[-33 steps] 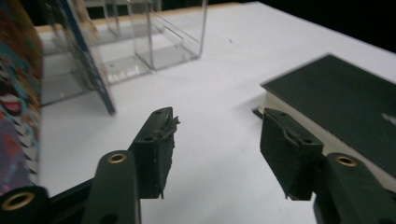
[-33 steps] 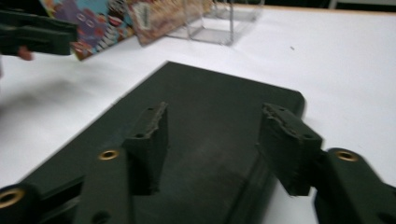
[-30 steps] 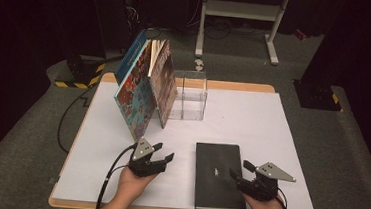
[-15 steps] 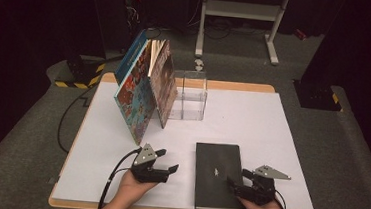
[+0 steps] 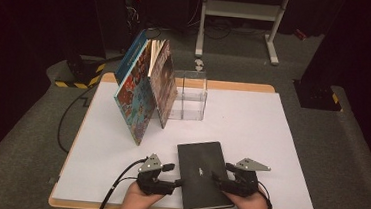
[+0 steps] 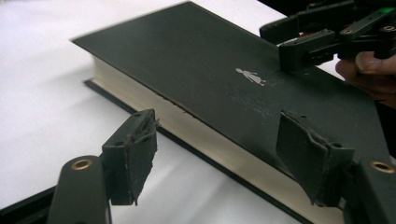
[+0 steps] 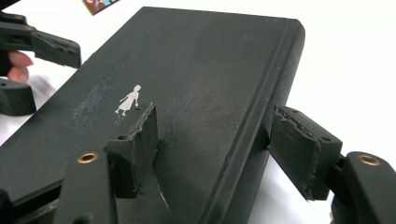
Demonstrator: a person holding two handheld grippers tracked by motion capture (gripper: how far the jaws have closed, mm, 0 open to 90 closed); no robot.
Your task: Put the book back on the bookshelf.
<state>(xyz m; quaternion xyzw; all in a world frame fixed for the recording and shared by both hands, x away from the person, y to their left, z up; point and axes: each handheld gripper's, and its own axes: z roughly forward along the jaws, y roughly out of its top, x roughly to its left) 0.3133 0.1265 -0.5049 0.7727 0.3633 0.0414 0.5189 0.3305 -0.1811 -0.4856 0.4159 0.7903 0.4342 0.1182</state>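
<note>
Matte black cloth covers the hardback book (image 5: 201,175), a flat rectangle lying on the white counter (image 5: 272,126) near its front edge, between the two hands. A small silver figure is stamped on its cover, and the cream page block shows along its left side in the left gripper view. The left tongs (image 5: 172,175) stand wide at the page edge, their worn, frayed rubber pads clear of the book; these jaws have just been closing a little. The right tongs (image 7: 219,140) straddle the rounded spine, one pad over the cover and one beside the spine, also just closing slightly. Farther back, glossy colourful picture books (image 5: 142,88) lean against a clear acrylic box (image 5: 190,95)
</note>
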